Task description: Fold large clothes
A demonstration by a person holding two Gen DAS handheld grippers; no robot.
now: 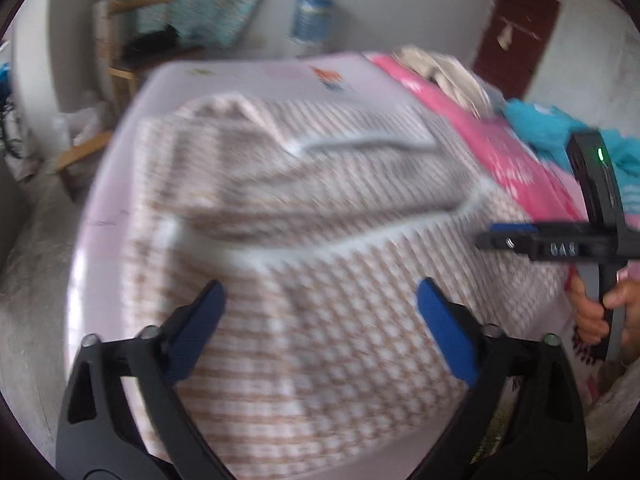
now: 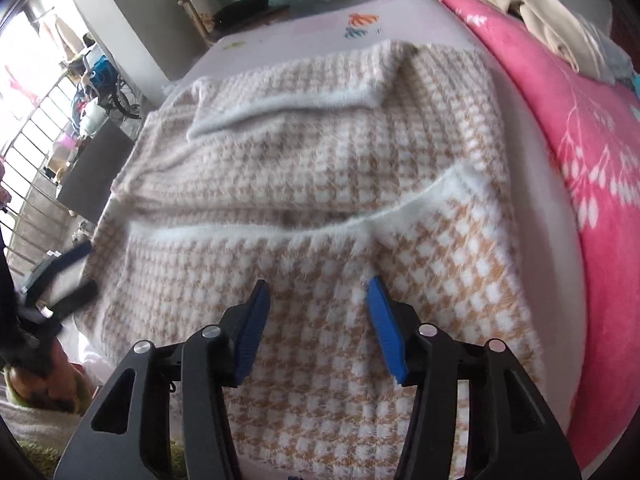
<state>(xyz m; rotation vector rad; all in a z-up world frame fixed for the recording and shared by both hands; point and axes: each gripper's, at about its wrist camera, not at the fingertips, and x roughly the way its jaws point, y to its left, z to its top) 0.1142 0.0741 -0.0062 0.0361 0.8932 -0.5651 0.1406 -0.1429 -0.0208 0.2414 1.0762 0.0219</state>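
Grippers are both angled downward over a tan-and-white checked sweater (image 2: 312, 184), which is spread across a pale sheet (image 2: 320, 12) on the bed, beside a pink blanket (image 2: 580, 120). The left gripper (image 1: 320, 308) is held with its jaws wide apart and nothing between them; the right gripper (image 2: 318, 304) is held with a narrower gap, also empty, above the knit. Only in the left wrist view is the person's hand (image 1: 600, 312) seen wrapped around the right tool's handle. Only in the right wrist view is a railed window (image 2: 36, 120) shown.
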